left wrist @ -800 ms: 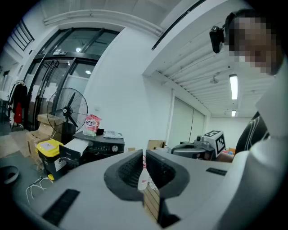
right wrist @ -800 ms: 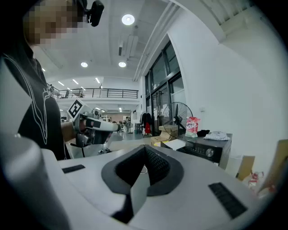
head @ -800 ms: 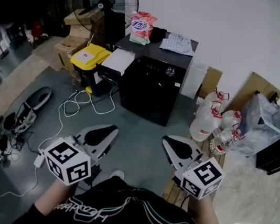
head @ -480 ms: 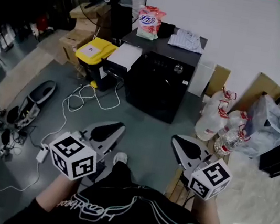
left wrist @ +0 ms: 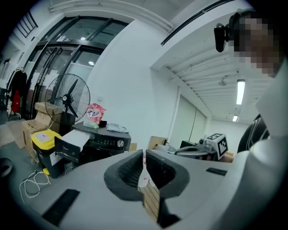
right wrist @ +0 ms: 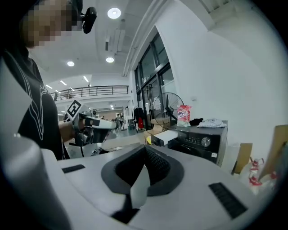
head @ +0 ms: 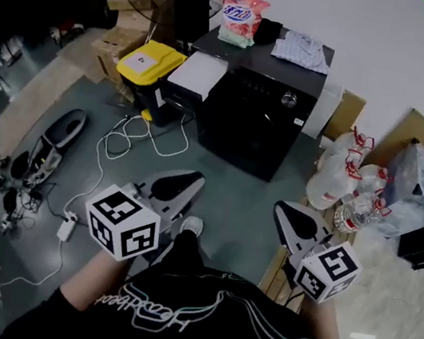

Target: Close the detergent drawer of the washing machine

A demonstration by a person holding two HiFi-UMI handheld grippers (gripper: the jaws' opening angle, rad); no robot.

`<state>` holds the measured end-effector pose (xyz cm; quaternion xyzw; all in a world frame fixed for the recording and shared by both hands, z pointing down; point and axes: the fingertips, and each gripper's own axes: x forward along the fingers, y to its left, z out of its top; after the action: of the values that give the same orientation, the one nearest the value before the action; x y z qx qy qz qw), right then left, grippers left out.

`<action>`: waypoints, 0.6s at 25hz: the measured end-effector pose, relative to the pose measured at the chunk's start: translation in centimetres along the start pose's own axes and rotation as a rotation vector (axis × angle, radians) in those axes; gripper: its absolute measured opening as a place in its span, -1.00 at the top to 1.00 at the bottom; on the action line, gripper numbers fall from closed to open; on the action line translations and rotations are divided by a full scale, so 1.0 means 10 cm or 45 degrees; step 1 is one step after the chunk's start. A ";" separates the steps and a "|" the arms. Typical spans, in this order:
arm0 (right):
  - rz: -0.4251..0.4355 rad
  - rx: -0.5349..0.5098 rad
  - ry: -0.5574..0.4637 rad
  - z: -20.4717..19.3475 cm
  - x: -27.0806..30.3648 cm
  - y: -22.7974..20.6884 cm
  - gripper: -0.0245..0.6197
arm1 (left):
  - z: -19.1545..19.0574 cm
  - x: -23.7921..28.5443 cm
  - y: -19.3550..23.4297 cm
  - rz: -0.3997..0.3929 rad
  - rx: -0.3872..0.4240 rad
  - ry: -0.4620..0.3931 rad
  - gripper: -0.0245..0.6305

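— Detergent drawer (head: 198,74)?
— Pulled out, washing machine's (head: 254,132) left, well ahead.
— My tools?
— Left gripper (head: 173,188), right gripper (head: 290,218): both closed, empty.
— Risk?
— Off-centre push may jam it; floor cable (head: 132,143) could trip me.

A yellow-lidded bin (head: 144,66) stands near coiled white cables (head: 138,141); what look like water bottles (head: 337,182) cluster rightward.

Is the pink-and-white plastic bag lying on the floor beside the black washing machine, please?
No, the pink-and-white plastic bag stands on top of the black washing machine, beside a folded pale shirt.
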<state>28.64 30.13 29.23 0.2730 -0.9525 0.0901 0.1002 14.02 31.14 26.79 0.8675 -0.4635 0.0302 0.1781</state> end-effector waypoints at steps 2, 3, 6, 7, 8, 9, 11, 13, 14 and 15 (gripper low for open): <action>-0.006 0.037 0.014 -0.01 0.21 -0.12 0.84 | -0.01 0.12 0.24 0.000 -0.011 0.028 0.81; -0.013 0.054 0.023 0.00 0.32 -0.19 0.84 | -0.01 0.18 0.37 -0.002 -0.010 0.045 0.81; -0.038 0.107 0.032 0.03 0.67 -0.42 0.84 | -0.03 0.39 0.77 -0.009 -0.031 0.102 0.81; -0.047 0.122 0.035 0.04 0.80 -0.49 0.84 | -0.02 0.47 0.91 -0.015 -0.050 0.115 0.81; -0.056 0.131 0.040 0.05 0.92 -0.56 0.84 | 0.00 0.54 1.06 -0.020 -0.067 0.125 0.81; -0.065 0.137 0.048 0.05 1.06 -0.63 0.84 | 0.02 0.62 1.21 -0.026 -0.077 0.132 0.81; -0.080 0.155 0.067 0.06 1.34 -0.77 0.84 | 0.09 0.78 1.53 -0.034 -0.078 0.151 0.81; -0.090 0.205 0.087 0.06 1.63 -0.92 0.84 | 0.11 0.93 1.83 -0.047 -0.076 0.183 0.81; -0.095 0.236 0.099 0.05 1.78 -0.98 0.84 | 0.11 1.00 1.97 -0.055 -0.078 0.201 0.81; -0.101 0.264 0.113 0.03 1.93 -1.04 0.84 | 0.10 1.06 2.11 -0.062 -0.080 0.217 0.81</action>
<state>18.18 11.72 34.74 0.3150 -0.9212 0.1961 0.1171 2.69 11.69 34.05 0.8668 -0.4261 0.0848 0.2447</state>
